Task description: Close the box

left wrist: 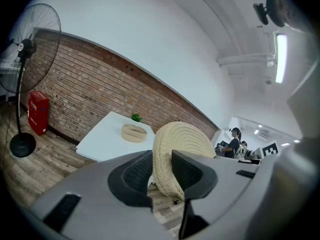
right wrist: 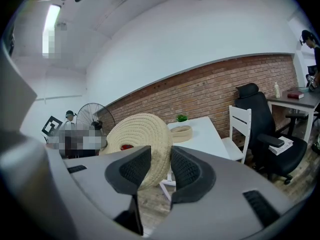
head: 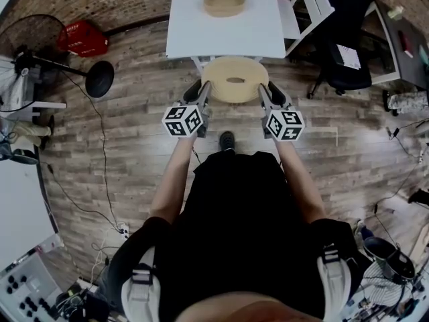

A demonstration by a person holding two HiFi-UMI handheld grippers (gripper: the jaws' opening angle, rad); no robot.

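- The woven lid [head: 234, 79] hangs in the air above the wooden floor [head: 134, 79], roughly level, just short of the near edge of the white counter [head: 194, 35]. Nothing supports it from below.
- The woven box base [head: 224, 3] stands open on the far part of the counter, well apart from the lid. Judged from this layout, the closing step is not yet done.
- The left hand-held gripper [head: 203, 94] is clamped on the lid's left rim. The left gripper view shows the rim pressed between both pads.
- The right hand-held gripper [head: 266, 94] is clamped on the opposite rim in the same way. The lid spans the gap between the two tools, and each holds only a narrow strip of edge.
- Risk: the woven rim is probably pliable. If you draw the two tools apart or push them together, the edge may slip off a pad or the lid may buckle.
- Risk: if one side rises above the other, the lid tilts. It would then likely meet the base wall edge-on and jam or push the base along the counter.
- Risk: the base is light and unrestrained. An off-centre descent could knock it toward the far edge.
- Risk: the white chair [head: 305, 9] stands just beside the counter on your right. Keep the right tool clear of it as you reach in.
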